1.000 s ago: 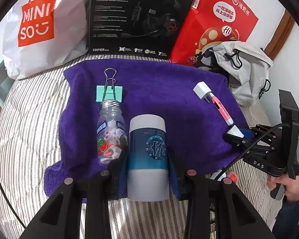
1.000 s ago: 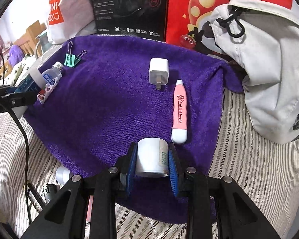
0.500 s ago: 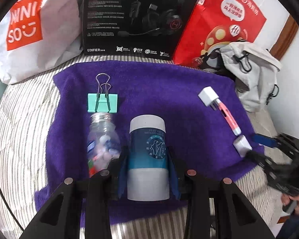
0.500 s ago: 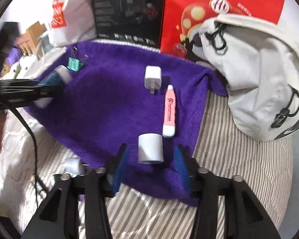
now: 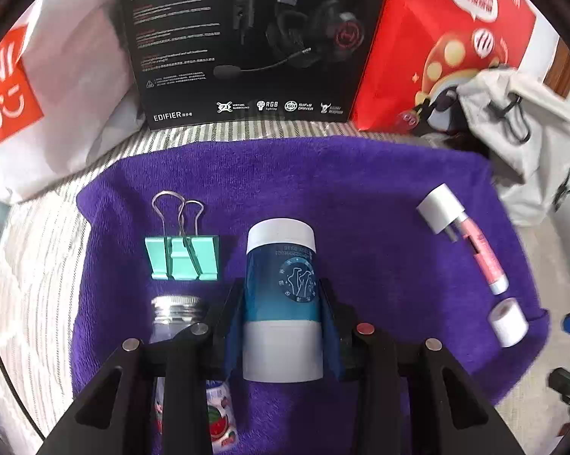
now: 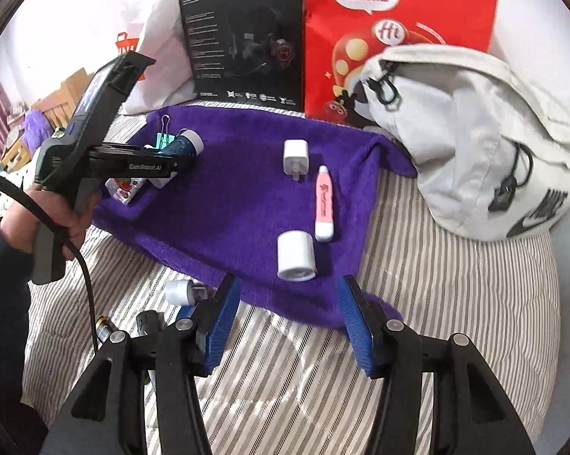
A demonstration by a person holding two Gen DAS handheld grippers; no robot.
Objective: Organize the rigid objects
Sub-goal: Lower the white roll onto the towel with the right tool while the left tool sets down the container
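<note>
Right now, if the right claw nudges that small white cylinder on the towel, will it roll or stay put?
The white cylinder lies on its side, so it would likely roll if pushed across its axis. The plush purple towel should damp that. It looks small and probably light, so a nudge may skid it toward the pink pen beside it.

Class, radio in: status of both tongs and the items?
Left tongs shut on blue canister. Right tongs open, white cylinder on purple towel. Nothing blocking.

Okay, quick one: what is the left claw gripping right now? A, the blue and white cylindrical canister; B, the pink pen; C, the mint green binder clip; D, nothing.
A: the left claw has its jaws closed on the sides of the blue and white cylindrical canister.
</note>
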